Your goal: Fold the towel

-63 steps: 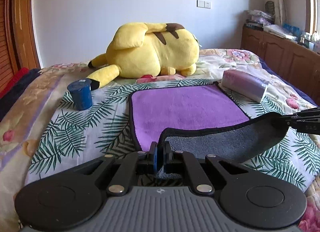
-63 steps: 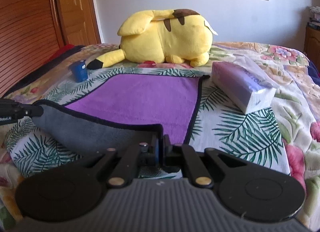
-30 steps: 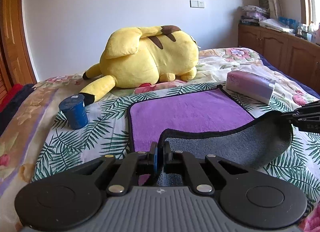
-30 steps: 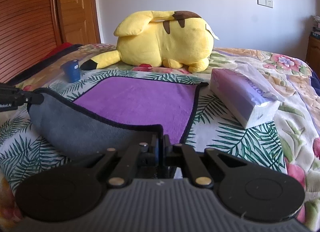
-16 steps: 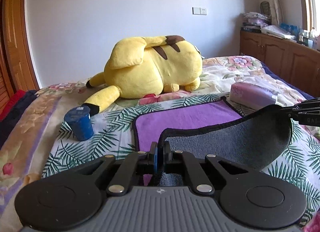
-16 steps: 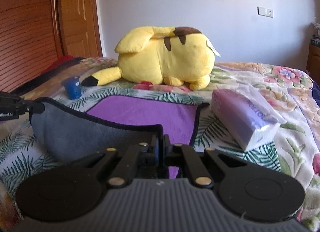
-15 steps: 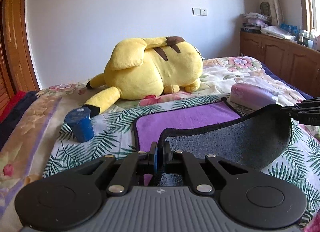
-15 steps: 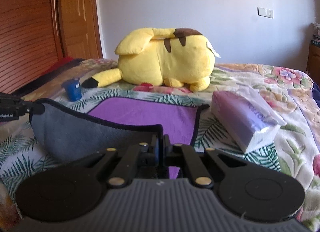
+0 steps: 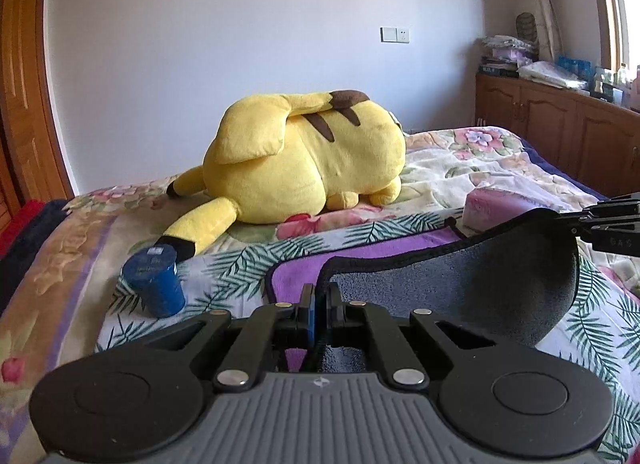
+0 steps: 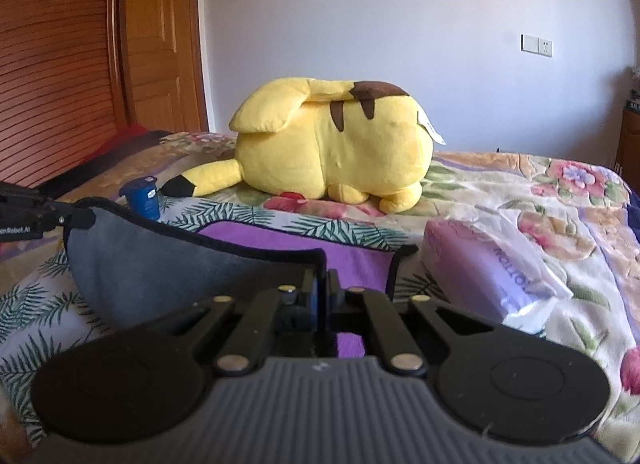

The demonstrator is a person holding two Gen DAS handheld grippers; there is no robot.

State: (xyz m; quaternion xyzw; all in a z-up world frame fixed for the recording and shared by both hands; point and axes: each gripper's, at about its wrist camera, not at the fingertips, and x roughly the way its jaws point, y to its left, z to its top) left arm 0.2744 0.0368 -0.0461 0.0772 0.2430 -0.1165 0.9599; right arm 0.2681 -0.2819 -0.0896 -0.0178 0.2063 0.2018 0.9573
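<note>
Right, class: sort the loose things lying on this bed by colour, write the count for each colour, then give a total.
Yellow: 1, the plush toy
Blue: 1, the small cup
Purple and grey: 1, the towel, near edge lifted by both grippers
Pale purple: 1, the tissue pack
Total: 4

Quick count of what's on the bed: one towel (image 9: 460, 280), two grippers (left (image 9: 319, 306), right (image 10: 320, 296)), one yellow plush (image 9: 304, 160), one blue cup (image 9: 154, 284), one tissue pack (image 10: 484, 264). Off the bed: one wall switch (image 9: 395, 35).
</note>
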